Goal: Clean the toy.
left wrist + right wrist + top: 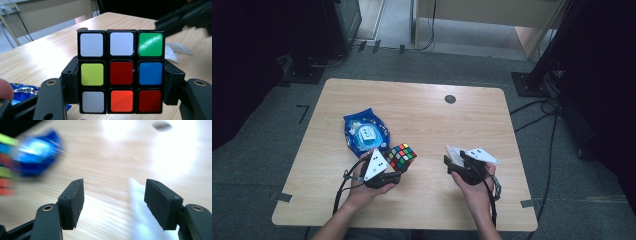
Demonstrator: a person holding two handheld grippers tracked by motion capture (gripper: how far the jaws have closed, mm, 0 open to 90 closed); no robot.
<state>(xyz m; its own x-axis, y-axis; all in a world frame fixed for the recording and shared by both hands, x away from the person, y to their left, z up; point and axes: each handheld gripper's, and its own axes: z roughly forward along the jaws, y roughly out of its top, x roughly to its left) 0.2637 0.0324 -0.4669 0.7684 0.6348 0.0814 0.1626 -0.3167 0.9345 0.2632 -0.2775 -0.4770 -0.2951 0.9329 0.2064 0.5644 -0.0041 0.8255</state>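
The left tongs [398,170] clench the cube [401,156] just beside the blue bag [362,134]; the right tongs [113,202] stand released over bare tabletop [427,120].

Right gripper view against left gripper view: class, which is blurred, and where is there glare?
Right gripper view: the blue packet and table smear with blur, and white glare washes its upper right. Left gripper view: sharp, the cube showing a small sheen on its green sticker.

No text could be read. The blue packet [366,132], left of centre in the high view, bore a white label, perhaps printed, but its marks were too small to make out.
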